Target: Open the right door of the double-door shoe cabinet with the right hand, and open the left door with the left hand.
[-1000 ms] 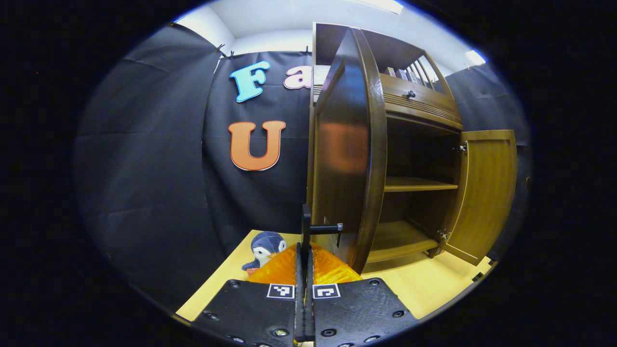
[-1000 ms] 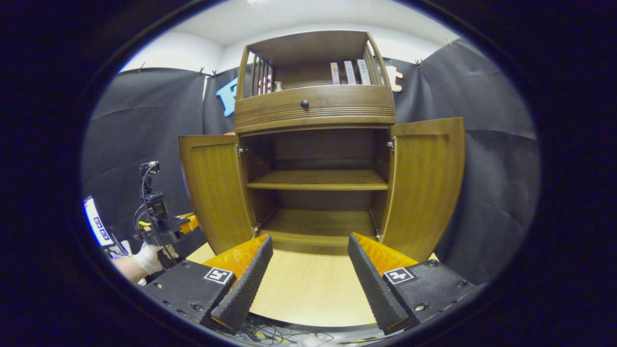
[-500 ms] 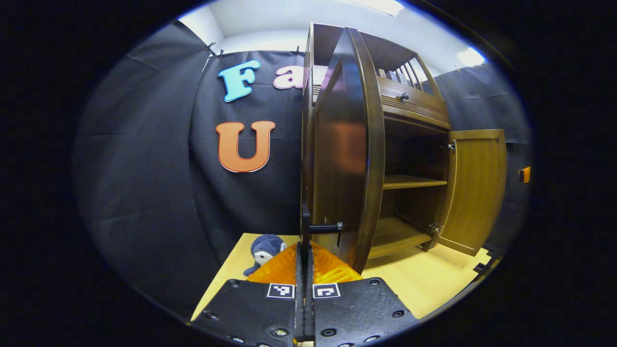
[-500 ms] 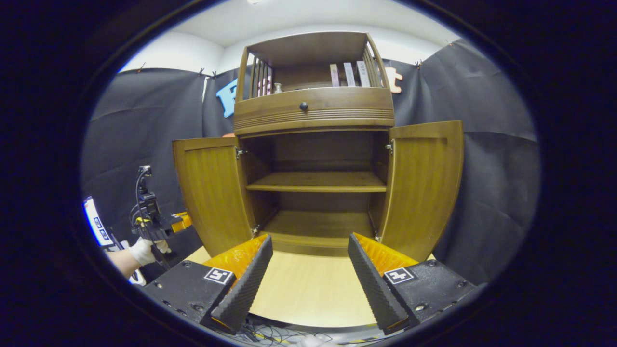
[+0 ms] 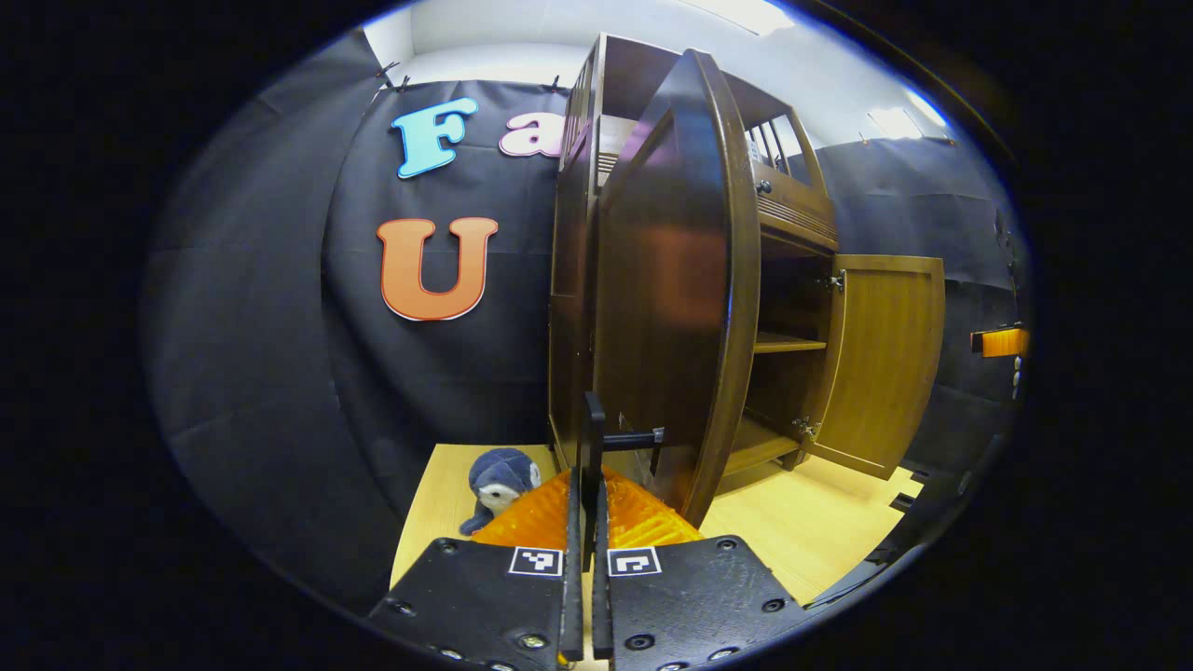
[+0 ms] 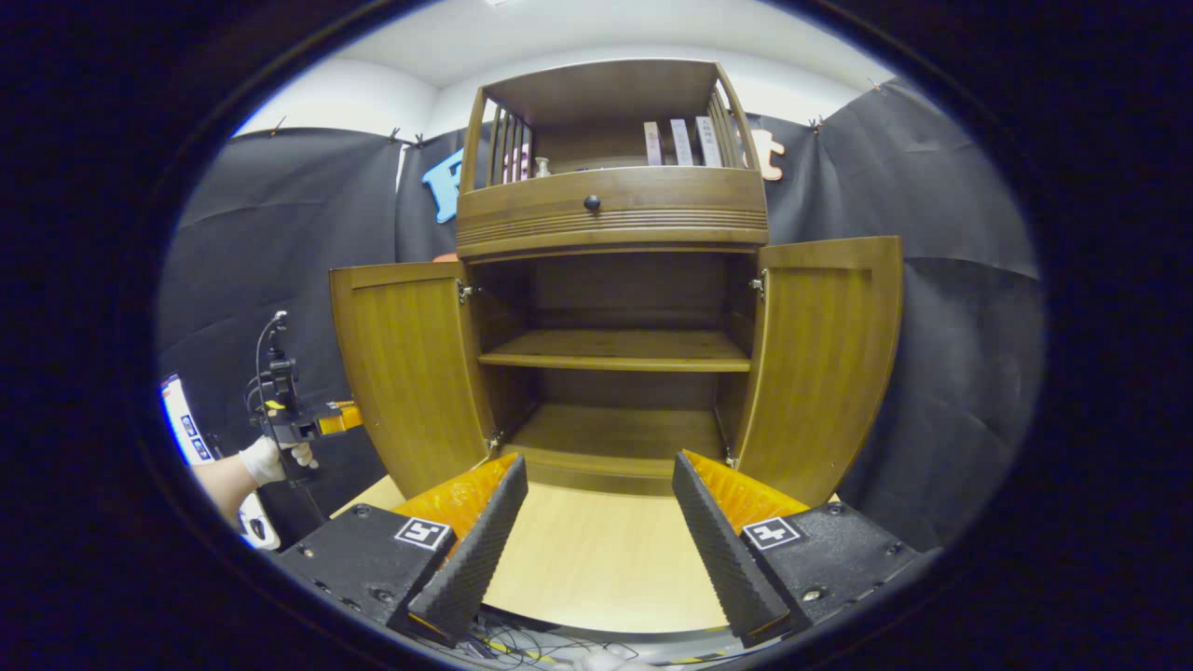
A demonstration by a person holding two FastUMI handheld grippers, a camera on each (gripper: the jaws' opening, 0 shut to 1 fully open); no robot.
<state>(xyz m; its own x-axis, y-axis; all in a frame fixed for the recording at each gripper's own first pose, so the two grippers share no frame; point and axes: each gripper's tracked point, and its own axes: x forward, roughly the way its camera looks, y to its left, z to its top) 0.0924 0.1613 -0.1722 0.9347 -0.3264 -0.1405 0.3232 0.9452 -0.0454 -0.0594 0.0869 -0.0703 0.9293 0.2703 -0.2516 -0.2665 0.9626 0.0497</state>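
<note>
The wooden shoe cabinet [image 6: 610,219] stands with both doors swung out. In the left gripper view my left gripper [image 5: 587,489] is shut on the thin black handle [image 5: 594,431] of the left door [image 5: 676,280], whose dark outer face rises just ahead. The right door [image 5: 885,363] hangs open beyond it. In the right gripper view my right gripper [image 6: 596,485] is open and holds nothing, set back from the cabinet's bottom shelf [image 6: 615,433], between the left door [image 6: 410,363] and the right door [image 6: 820,363]. The left gripper [image 6: 303,424], in a gloved hand, is beside the left door's outer edge.
A plush penguin [image 5: 499,475] lies on the light wooden floor [image 5: 820,531] left of the cabinet. A drawer with a black knob [image 6: 592,202] sits above the doors, with books [image 6: 680,142] on the top shelf. Black cloth walls close in all around.
The left door has swung farther open with my left gripper still on its handle. The hand and left gripper moved left. The right gripper has stayed open and still.
</note>
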